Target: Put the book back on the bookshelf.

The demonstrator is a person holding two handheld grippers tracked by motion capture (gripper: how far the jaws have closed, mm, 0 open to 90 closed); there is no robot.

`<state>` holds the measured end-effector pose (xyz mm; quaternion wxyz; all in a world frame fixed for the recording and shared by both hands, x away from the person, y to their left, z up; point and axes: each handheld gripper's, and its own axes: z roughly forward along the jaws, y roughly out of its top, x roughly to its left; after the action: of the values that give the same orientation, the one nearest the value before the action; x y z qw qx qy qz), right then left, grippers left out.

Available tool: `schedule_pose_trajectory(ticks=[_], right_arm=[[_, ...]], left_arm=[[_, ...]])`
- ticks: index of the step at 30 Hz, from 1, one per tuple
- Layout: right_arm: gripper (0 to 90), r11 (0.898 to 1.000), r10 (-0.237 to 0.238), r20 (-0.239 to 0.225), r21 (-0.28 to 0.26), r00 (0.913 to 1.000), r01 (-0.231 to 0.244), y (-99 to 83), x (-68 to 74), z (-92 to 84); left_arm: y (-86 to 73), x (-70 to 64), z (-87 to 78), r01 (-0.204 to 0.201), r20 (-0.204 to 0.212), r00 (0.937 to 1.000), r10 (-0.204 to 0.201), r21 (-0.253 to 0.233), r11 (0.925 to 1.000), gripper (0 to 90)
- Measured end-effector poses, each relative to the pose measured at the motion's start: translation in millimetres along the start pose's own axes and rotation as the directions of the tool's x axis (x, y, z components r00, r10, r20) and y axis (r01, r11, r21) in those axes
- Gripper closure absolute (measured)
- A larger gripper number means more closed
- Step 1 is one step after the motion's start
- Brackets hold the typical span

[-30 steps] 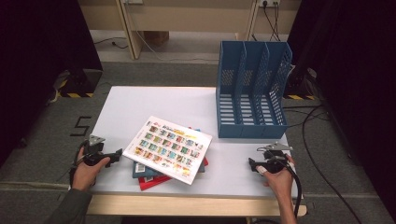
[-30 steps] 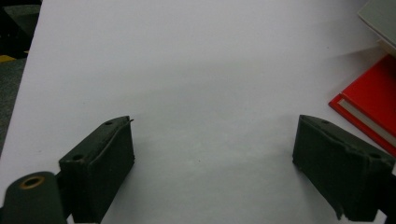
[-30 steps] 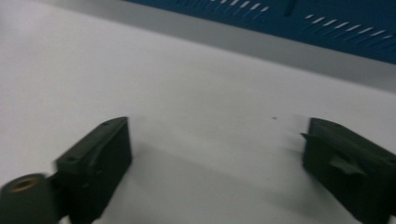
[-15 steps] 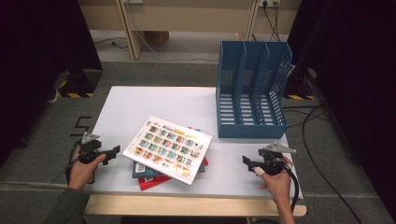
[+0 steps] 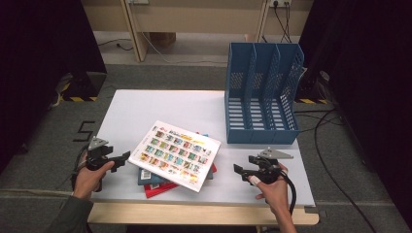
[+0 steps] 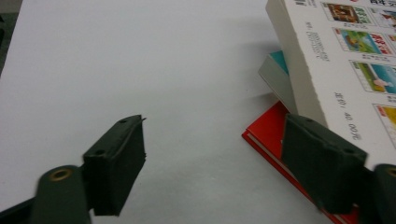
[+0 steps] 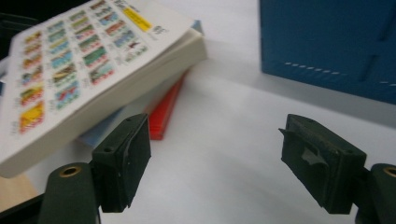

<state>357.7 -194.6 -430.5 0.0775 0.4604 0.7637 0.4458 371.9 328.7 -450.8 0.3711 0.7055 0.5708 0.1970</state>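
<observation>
A stack of books (image 5: 177, 158) lay on the surface (image 5: 160, 107) between the left gripper (image 5: 124, 158) and right gripper (image 5: 244, 165). Both jaws, just closing, gaped empty. The top book's (image 6: 327, 51) edges should be squarely approached.

A white rectangular counter (image 5: 160, 104) carries a stack of three books near its front edge, left of centre. The large white picture-covered book (image 5: 176, 154) lies on top, turned askew, overhanging the teal-covered book (image 5: 144, 176) under it and the thin red book (image 5: 158, 188) at the bottom, which lies on the counter. Right of the stack and farther back stands a blue perforated plastic file rack (image 5: 262, 92) with upright dividers, at the counter's right rear. The left hand-held gripper (image 5: 122, 158) sits just beside the stack's left edge; the right hand-held gripper (image 5: 245, 165) is right of the stack, before the rack.
</observation>
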Motion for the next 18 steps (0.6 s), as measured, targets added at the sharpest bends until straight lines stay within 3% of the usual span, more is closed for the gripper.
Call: schedule_pose_trajectory(ticks=[4,5,10,13,18], right_arm=[[23.5,1.0,-0.002,-0.051,0.003,0.9987,0.002,2.4,9.0,7.3],[23.1,1.0,0.02,-0.093,0.003,0.9954,-0.02,4.2,14.3,11.8],[22.2,0.999,0.047,-0.145,0.004,0.9883,-0.047,7.7,18.7,19.8],[21.6,0.998,0.055,-0.159,0.02,0.9858,-0.053,9.5,18.1,27.5],[19.1,0.996,0.09,-0.19,0.03,0.9777,-0.085,13.0,15.1,38.7]], left_arm=[[0.7,-7.6,-5.5,-0.024,0.001,0.9997,0.024,0.0,0.9997,38.9],[1.0,-11.5,-8.2,-0.039,-0.011,0.9992,0.039,0.004,0.9992,43.8],[-1.3,-18.9,-13.3,-0.061,0.015,0.998,0.061,0.028,0.9977,44.5],[-3.6,-24.5,-16.3,-0.079,0.008,0.9968,0.079,0.032,0.9963,40.1],[-6.0,-36.0,-21.6,-0.121,0.02,0.9925,0.12,0.046,0.9916,42.2]])
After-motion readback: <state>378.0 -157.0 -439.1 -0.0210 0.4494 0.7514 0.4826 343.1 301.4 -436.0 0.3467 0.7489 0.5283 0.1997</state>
